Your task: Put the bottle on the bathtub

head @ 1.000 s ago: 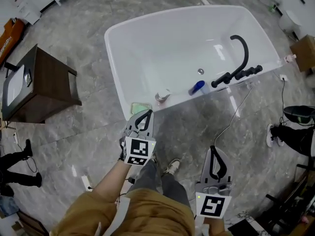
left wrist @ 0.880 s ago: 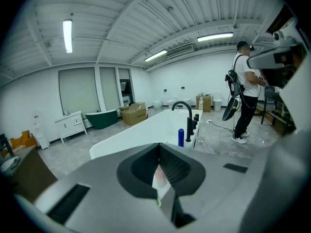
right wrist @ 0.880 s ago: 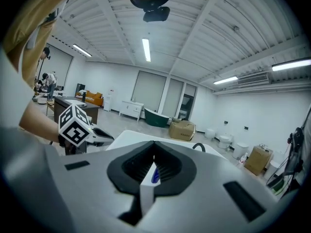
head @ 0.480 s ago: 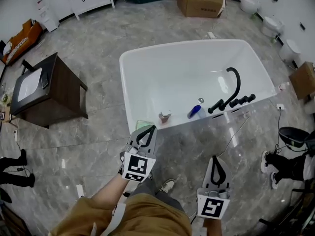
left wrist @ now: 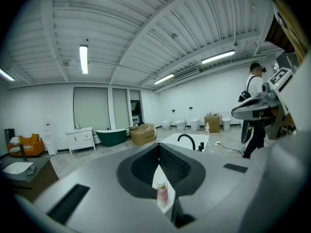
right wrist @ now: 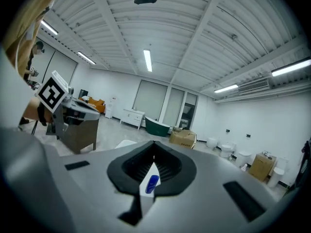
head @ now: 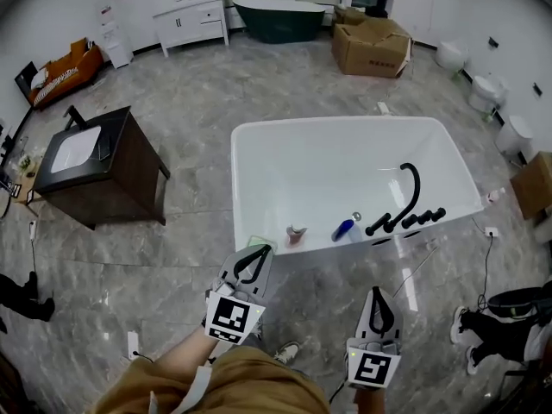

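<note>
The white bathtub [head: 259, 158] stands ahead of me with a black faucet [head: 410, 198] on its near rim. A blue bottle [head: 345, 228] lies on that rim beside the faucet, and a pink bottle [head: 296, 234] stands left of it. My left gripper [head: 262, 249] is shut and empty, held short of the tub's near left corner. In the left gripper view the pink bottle [left wrist: 162, 193] shows through the slit of the gripper [left wrist: 158, 147]. My right gripper [head: 377, 291] is shut and empty too, further back; the blue bottle [right wrist: 152, 183] shows past it.
A dark wooden vanity with a sink [head: 103, 166] stands left of the tub. Cardboard boxes [head: 371, 46], a dark green tub [head: 280, 15] and a white cabinet [head: 191, 15] line the far wall. A cable [head: 418, 266] trails on the floor; a person [left wrist: 255, 106] stands at the right.
Both grippers have risen, the left more, and the head view has lifted, so the tub looks farther and smaller. Both bottles have stayed on the rim.
</note>
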`<action>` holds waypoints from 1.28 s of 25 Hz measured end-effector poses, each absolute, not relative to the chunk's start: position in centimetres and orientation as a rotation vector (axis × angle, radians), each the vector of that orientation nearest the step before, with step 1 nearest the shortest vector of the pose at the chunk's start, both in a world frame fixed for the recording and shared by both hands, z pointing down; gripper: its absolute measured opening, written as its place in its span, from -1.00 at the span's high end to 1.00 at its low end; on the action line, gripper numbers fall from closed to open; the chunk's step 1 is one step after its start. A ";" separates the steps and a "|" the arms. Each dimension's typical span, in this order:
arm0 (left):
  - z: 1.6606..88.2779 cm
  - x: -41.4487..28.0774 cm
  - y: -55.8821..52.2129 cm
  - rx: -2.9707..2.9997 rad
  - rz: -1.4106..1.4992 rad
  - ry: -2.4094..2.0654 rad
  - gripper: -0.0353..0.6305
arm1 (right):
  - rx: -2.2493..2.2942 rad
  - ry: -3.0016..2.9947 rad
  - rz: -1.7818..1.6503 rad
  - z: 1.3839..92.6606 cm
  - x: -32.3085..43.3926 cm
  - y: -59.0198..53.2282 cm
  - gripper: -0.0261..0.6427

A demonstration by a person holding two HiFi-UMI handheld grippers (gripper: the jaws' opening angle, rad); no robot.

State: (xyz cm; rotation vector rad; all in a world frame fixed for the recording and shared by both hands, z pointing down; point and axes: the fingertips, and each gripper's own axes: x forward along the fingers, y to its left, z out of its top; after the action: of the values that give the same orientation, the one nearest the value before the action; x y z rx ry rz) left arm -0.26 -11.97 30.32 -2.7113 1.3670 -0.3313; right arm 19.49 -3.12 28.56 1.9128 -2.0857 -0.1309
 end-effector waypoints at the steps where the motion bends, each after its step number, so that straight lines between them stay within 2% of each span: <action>1: 29.6 -0.6 -11.8 -2.699 -0.319 1.370 0.88 | 1.911 -2.091 -0.129 28.4 19.5 -3.2 0.91; 10: 24.7 -3.8 -9.6 -2.637 -0.216 1.447 0.88 | 1.886 -2.167 -0.157 26.4 18.9 -4.6 0.91; 32: 21.3 -8.1 -7.3 -2.633 -0.086 1.504 0.88 | 1.860 -2.237 -0.265 22.8 15.1 -6.8 0.91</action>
State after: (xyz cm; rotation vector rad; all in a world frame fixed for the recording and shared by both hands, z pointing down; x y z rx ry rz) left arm -8.11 -7.29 21.33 -2.6325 1.5045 -0.0861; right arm 15.13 -6.83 22.79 1.8601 -2.2368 -0.2654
